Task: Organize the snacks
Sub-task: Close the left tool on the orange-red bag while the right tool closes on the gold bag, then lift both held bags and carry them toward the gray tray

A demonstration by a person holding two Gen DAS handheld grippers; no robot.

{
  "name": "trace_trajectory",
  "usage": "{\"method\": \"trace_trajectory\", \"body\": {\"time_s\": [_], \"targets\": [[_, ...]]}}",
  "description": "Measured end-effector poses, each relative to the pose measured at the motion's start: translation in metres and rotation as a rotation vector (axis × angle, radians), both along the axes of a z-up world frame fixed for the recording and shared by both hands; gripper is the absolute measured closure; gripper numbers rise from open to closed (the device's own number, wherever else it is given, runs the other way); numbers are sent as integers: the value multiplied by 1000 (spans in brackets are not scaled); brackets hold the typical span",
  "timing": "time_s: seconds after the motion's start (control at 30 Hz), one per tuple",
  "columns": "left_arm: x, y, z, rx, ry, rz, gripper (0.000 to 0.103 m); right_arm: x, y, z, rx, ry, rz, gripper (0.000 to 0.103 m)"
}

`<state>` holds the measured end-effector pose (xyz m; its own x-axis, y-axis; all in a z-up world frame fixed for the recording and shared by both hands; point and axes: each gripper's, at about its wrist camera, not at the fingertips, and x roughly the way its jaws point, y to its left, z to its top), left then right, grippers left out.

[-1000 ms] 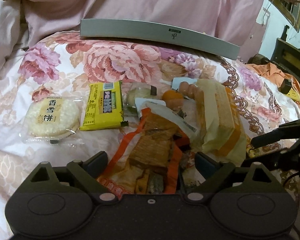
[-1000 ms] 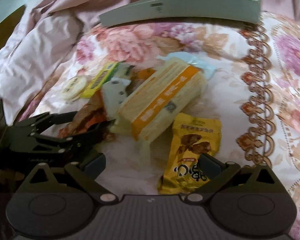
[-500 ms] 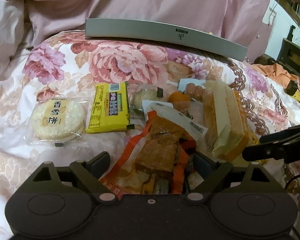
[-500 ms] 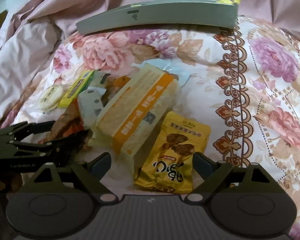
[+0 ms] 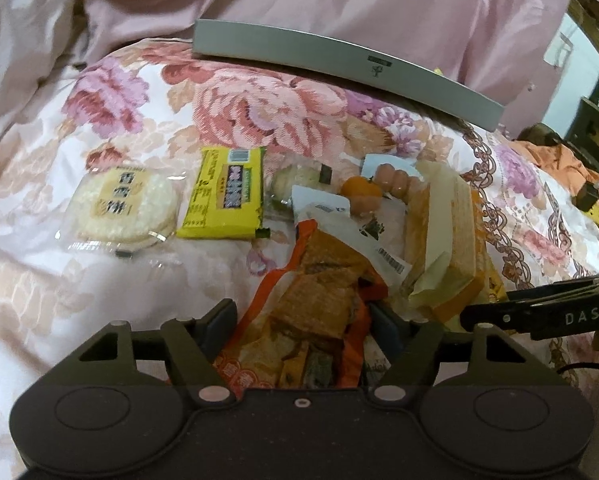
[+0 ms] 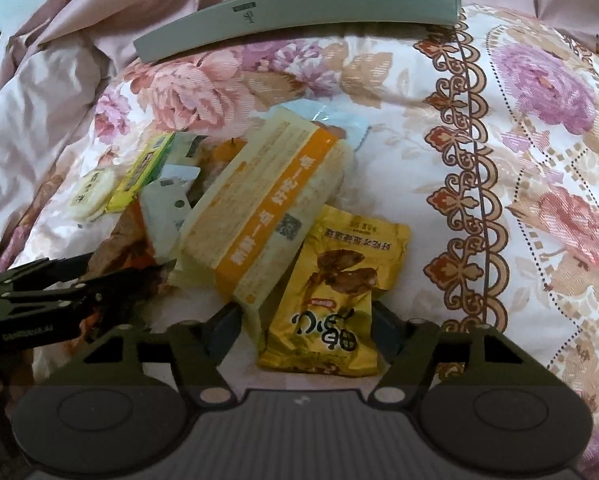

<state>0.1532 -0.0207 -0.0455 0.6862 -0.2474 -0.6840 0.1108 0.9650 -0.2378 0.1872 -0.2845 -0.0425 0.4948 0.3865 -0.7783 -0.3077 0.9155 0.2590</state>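
Note:
Snacks lie in a pile on a floral bedspread (image 5: 259, 112). My left gripper (image 5: 303, 320) is open, its fingers either side of an orange packet of brown crisps (image 5: 319, 304). A round rice cracker pack (image 5: 125, 206) and a yellow bar pack (image 5: 227, 196) lie to the left. My right gripper (image 6: 305, 328) is open around the near end of a yellow snack bag (image 6: 339, 288). A long cream-and-orange wafer pack (image 6: 267, 204) leans over that bag.
A long grey box (image 5: 339, 68) lies at the back against pink bedding (image 5: 339, 0). An orange fruit (image 5: 361, 192) and a sausage string (image 5: 395, 178) sit behind the pile. The left gripper shows in the right wrist view (image 6: 59, 292).
Both grippers have moved in towards the pile. The left fingers now flank the orange packet more closely, and the right fingers now flank the yellow bag. Nothing on the bed has moved.

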Motion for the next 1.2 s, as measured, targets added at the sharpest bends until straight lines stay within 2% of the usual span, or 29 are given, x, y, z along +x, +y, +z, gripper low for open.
{"method": "trace_trajectory", "body": {"time_s": [0.2, 0.3, 0.43, 0.5, 0.6, 0.67, 0.7, 0.73, 0.83, 1.2], "targets": [[-10, 3, 4, -25, 17, 64, 31, -1, 2, 2, 35, -2, 40, 41], [-15, 4, 5, -28, 14, 66, 31, -4, 5, 3, 46, -12, 72, 41], [-16, -2, 2, 9, 18, 41, 30, -7, 10, 4, 52, -14, 106, 41], [-15, -4, 1, 20, 17, 34, 30, -6, 10, 2, 61, -7, 104, 38], [-13, -4, 0, 23, 19, 33, 30, -2, 12, -2, 80, 19, 106, 28], [-14, -6, -1, 36, 18, 31, 31, -5, 20, -4, 45, 5, 130, 20], [-15, -7, -1, 45, 16, 30, 32, -7, 26, -4, 14, -9, 143, 20], [-15, -8, -1, 48, 14, 31, 33, -9, 31, -4, -25, -27, 154, 21], [-16, -7, 0, 36, 12, 40, 36, -15, 38, -5, -113, -69, 149, 36], [-26, -7, 7, -23, -51, 71, 43, -13, 27, -3, -65, -80, 98, 44]]}}
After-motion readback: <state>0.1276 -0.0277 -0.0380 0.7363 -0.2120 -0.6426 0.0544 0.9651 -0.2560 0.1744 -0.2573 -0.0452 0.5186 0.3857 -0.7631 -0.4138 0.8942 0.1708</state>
